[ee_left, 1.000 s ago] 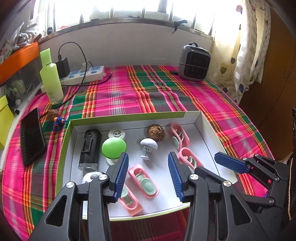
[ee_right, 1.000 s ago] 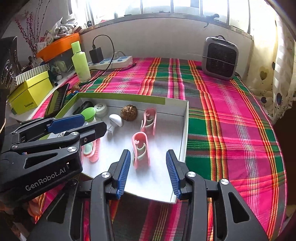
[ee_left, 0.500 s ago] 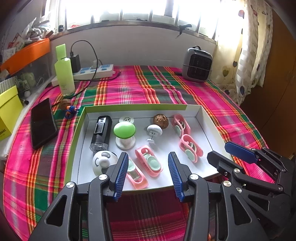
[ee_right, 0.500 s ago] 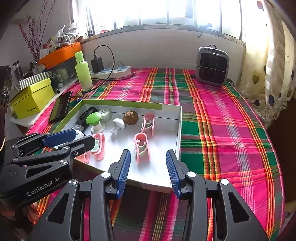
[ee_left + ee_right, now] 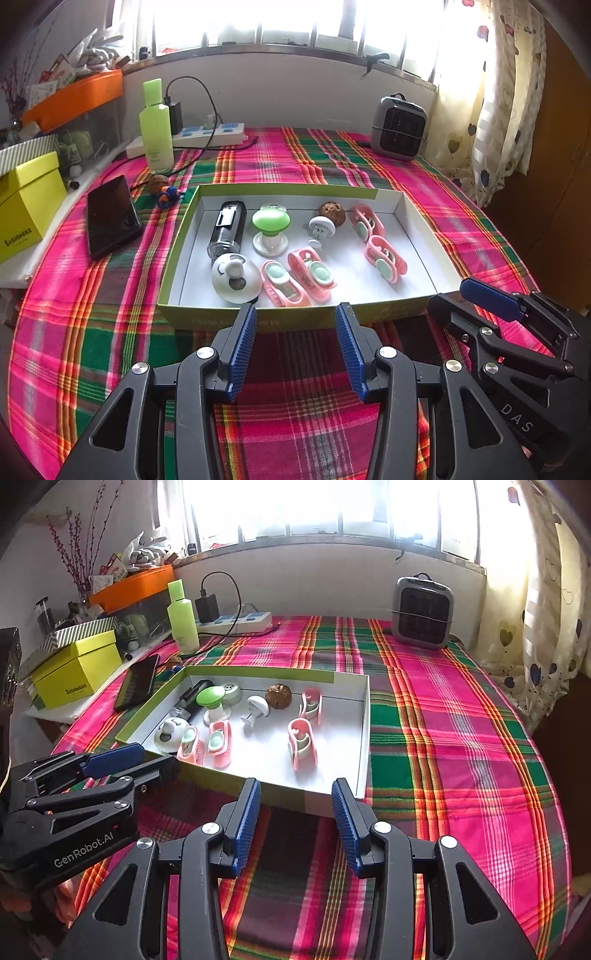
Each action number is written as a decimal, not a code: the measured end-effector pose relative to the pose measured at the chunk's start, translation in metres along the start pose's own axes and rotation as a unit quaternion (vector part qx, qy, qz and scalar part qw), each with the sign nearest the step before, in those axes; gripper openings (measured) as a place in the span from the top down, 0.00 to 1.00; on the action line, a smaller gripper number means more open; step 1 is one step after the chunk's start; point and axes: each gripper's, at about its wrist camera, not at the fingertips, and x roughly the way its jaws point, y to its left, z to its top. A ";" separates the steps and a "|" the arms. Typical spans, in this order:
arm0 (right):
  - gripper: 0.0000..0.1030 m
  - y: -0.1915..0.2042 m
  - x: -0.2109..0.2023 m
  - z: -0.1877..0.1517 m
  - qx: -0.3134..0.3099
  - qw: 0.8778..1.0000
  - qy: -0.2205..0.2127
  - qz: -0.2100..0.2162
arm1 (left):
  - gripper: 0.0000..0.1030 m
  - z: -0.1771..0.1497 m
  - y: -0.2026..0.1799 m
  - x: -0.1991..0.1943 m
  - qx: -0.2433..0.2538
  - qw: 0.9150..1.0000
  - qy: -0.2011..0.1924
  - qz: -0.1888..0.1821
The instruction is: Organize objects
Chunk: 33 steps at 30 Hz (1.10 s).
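Clips are being held in view ahead of both grippers, inside the tray, whose near wall is lying just beyond the fingertips. Nothing is being gripped: the left gripper and the right gripper are both being held part open, with only tablecloth showing between the blue pads. Two clips are being seen straight ahead of the left fingers, side by side, their long axes running away from the fingers and slanting toward the right. Two more are lying farther ahead and to the right of those fingers, one behind the other, slanting the same way. From the right fingers the nearest clip is being seen straight ahead, standing on edge, its long axis pointing away. A reach forward over the near wall is probably being called for next, the right gripper being nearer that clip.
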 end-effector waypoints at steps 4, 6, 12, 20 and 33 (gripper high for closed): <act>0.59 0.002 -0.003 -0.007 0.002 1.000 0.002 0.001 | 0.58 -0.010 -0.001 -0.005 0.003 1.000 0.002 0.001; 0.57 0.003 -0.004 -0.011 0.003 1.000 0.003 -0.001 | 0.58 -0.015 -0.001 -0.006 0.005 1.000 0.004 0.002; 0.55 0.007 -0.004 -0.023 0.004 1.000 0.018 -0.003 | 0.58 -0.030 -0.001 -0.008 0.004 1.000 0.015 0.008; 0.54 0.006 -0.002 -0.039 0.009 0.999 0.039 -0.015 | 0.57 -0.048 0.002 -0.005 -0.004 0.999 0.035 0.025; 0.54 0.008 -0.002 -0.052 0.014 0.997 0.063 -0.041 | 0.51 -0.059 0.002 -0.008 -0.004 0.999 0.034 0.040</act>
